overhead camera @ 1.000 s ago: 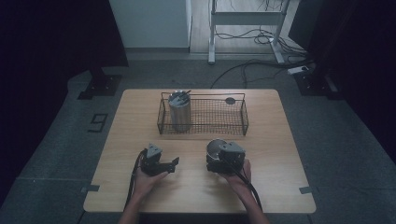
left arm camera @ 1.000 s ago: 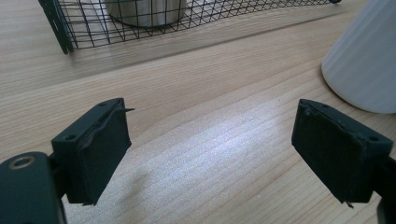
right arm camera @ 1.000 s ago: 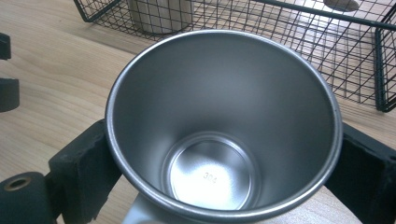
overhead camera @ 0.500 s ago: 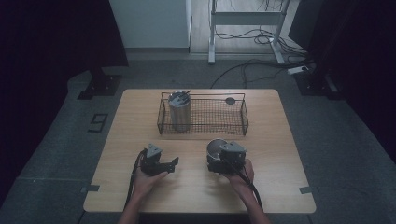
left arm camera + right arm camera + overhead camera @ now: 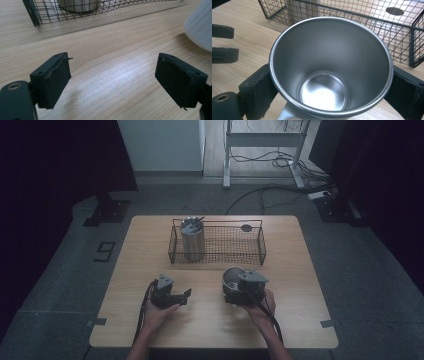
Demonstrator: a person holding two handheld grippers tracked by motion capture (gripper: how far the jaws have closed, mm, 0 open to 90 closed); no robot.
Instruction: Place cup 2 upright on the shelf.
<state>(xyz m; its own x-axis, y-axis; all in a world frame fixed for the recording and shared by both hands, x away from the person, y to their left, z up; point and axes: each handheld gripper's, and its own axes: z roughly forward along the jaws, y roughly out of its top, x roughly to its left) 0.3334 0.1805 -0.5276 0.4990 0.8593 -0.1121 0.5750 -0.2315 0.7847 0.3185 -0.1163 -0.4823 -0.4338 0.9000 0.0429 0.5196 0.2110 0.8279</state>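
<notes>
High view: I have the right gripper (image 5: 237, 289) clamped around a steel cup (image 5: 231, 278) near the middle of the table's (image 5: 300, 320) front half, just in front of the wire basket (image 5: 260, 251). The basket sits toward the back edge, and a second steel cup (image 5: 192, 240) already stands upright in its left end. From that I judge the cup I hold is bound for the basket too, which is why I keep it upright and close to the basket's front wall. My left gripper (image 5: 184, 296) rests near the front left, well apart from both cups, out of the way.

Left gripper view: its jaws stand apart with only bare wood between them, though they have just been closing. Nothing is held. The basket's (image 5: 45, 12) near corner lies ahead, and the pale side of the held cup (image 5: 200, 30) shows at the right edge.

Right gripper view: I look straight down into the empty cup (image 5: 329, 72). The two black pads (image 5: 258, 90) press on its wall from opposite sides below the rim, a firm hold for lifting over the basket (image 5: 412, 45) rail. The left gripper's jaws show at the left edge.
</notes>
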